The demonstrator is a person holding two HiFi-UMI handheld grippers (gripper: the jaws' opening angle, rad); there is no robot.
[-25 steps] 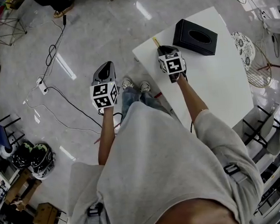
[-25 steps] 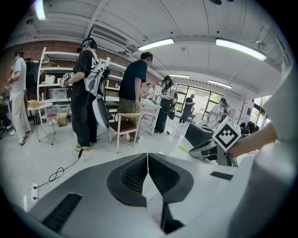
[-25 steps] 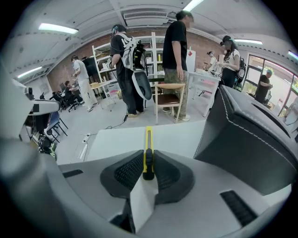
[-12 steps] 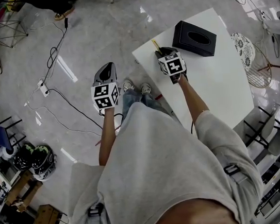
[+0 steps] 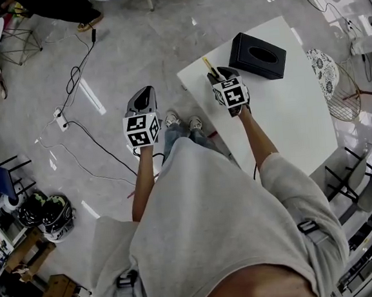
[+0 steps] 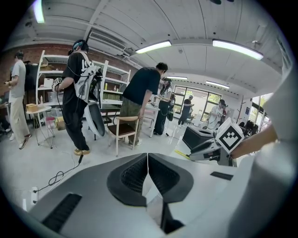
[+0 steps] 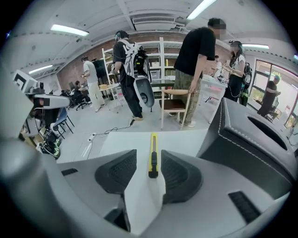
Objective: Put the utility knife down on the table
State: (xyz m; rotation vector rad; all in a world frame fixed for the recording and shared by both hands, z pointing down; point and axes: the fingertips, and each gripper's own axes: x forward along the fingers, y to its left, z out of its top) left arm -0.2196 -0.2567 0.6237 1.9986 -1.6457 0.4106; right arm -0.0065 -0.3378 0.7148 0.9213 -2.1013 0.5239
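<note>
Right gripper view: utility knife (image 7: pixel 152 155) flat on desk (image 7: pixel 116 142) by far edge, long axis straight ahead between right gripper (image 7: pixel 148 162) fingers, just opened, not touching; left gripper (image 6: pixel 147 160) farther, fingers together, empty.

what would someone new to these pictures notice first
The yellow utility knife lies on the white table, in the gap between the jaws of the right tool, which have just been opening and stand clear of it. A black tissue box sits close beside it on the table. The left tool, jaws together and empty, hangs over the shiny floor off the table's edge.
</note>
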